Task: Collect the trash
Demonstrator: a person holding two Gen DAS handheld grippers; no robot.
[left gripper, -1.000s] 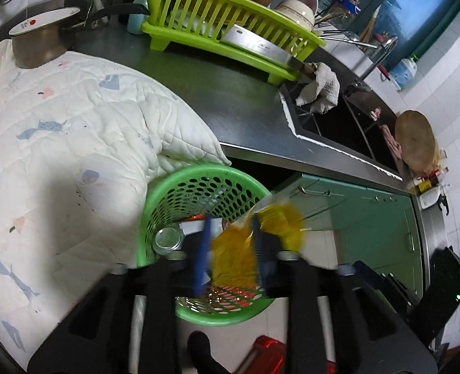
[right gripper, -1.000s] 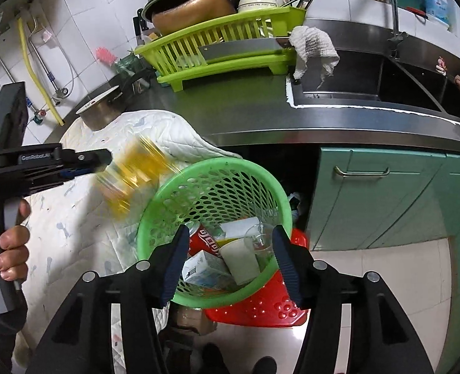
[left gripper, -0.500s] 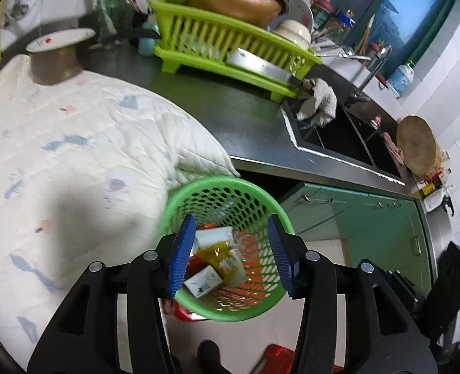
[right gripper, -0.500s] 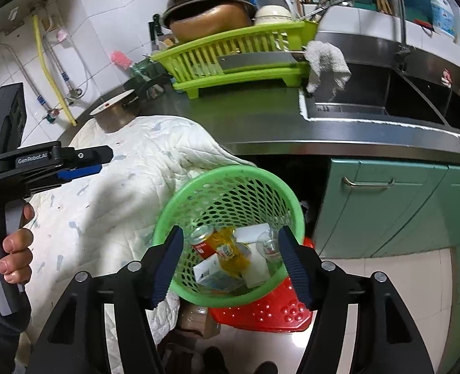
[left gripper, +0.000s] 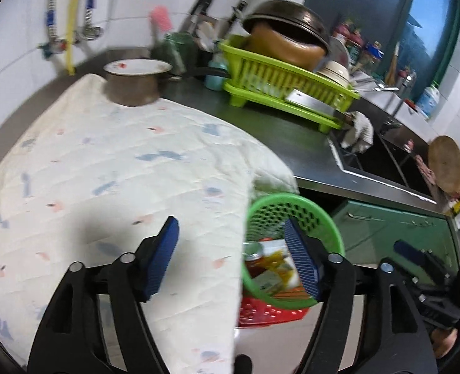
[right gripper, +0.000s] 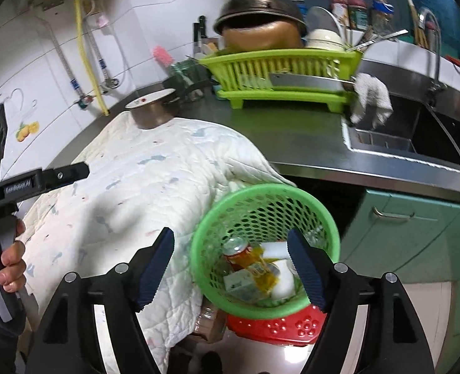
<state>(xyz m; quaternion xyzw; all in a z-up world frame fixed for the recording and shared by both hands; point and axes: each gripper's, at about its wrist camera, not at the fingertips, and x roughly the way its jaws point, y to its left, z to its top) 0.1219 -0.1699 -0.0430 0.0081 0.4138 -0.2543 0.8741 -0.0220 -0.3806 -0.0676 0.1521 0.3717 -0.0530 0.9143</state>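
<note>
green mesh basket (right gripper: 262, 208) holds can (right gripper: 237, 249), yellow wrapper (right gripper: 261, 272), cartons; both tools wide, empty.

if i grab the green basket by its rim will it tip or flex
Probably flexes: the green basket is thin perforated plastic. It looks light, holding only a can, cartons and a wrapper. It already leans beside the quilt on a red stool, so a one-sided pull may tip it.

The green basket (left gripper: 295, 201) is partly covered in the left wrist view by the quilt (left gripper: 136, 168) and a blue finger pad (left gripper: 301, 263). The labels on the trash inside (a can, cartons, a yellow wrapper) cannot be read. The dish rack (right gripper: 279, 62) is smeared by blur.
</note>
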